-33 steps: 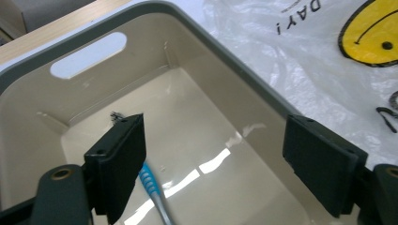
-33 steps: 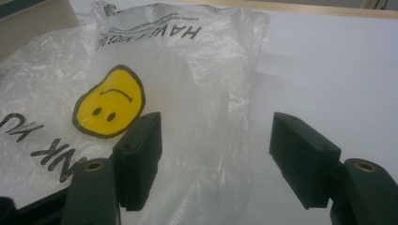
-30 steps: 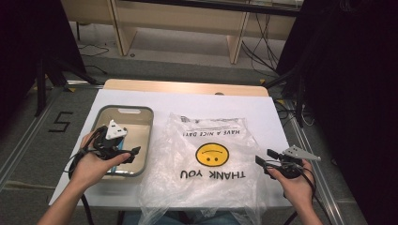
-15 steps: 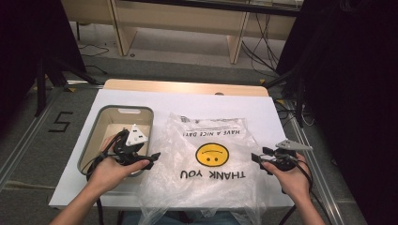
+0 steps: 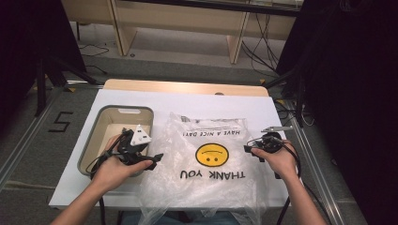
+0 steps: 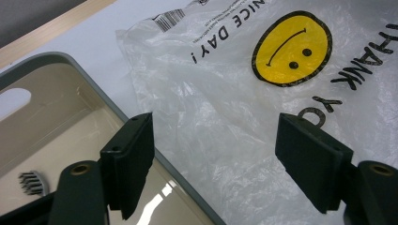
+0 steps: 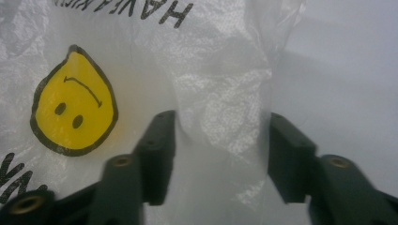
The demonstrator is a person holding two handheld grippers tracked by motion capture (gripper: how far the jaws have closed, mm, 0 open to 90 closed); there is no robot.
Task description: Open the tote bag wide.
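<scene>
A clear plastic bag (image 5: 187, 136) printed with a yellow smiley face (image 5: 211, 154) and "THANK YOU" lies flat on the white table (image 5: 263, 108). My left gripper (image 5: 149, 152) is held at the bag's left edge, beside the grey tray (image 5: 124, 109). In the left gripper view it (image 6: 216, 159) is open wide, one jaw over the tray rim (image 6: 56, 58), the other over the bag (image 6: 211, 93). My right gripper (image 5: 251, 151) is at the bag's right edge. It (image 7: 218, 150) is open, its jaws on either side of a raised fold of the bag (image 7: 220, 93).
The tray holds a small dark comb-like object (image 6: 32, 182) on its beige floor. Bare white table (image 7: 347, 70) lies right of the bag. The bag's open end hangs over the table's near edge. Wooden furniture and cables stand beyond the far edge.
My left gripper has moved right, from over the tray to the bag's left edge. My right gripper has shifted left and a little forward to the bag's right edge.
</scene>
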